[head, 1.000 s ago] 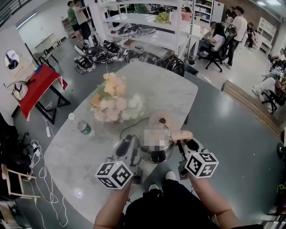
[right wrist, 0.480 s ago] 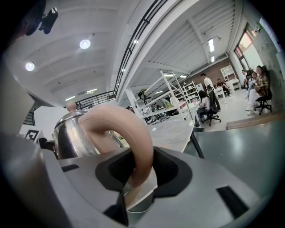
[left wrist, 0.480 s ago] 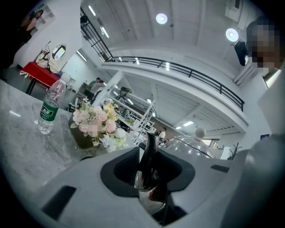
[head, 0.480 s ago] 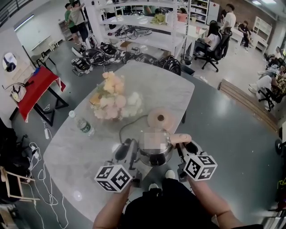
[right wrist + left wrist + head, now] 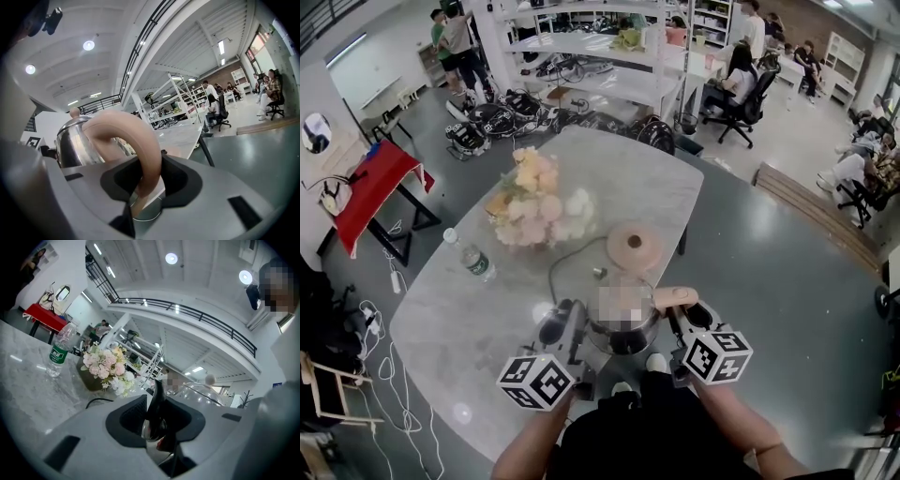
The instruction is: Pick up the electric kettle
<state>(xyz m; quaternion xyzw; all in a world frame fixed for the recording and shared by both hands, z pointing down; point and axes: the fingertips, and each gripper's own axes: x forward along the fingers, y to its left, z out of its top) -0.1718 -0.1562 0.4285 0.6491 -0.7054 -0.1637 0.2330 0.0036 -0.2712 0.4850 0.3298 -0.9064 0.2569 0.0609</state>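
Kettle (image 5: 624, 339) hangs between both tools at the counter's (image 5: 487, 309) six-o'clock edge: left tool (image 5: 570, 319) clamped on its spout (image 5: 156, 401), right tool (image 5: 682, 317) gripping its tan handle (image 5: 143, 140). Round base (image 5: 634, 247) sits at twelve o'clock from it.

I have drawn the electric kettle (image 5: 628, 339) back toward myself, and my left gripper (image 5: 570, 319) and right gripper (image 5: 682, 317) have come back with it. The round pink base (image 5: 634, 247), half hidden behind it a second ago, now shows whole, with bare table (image 5: 628, 178) between the two.
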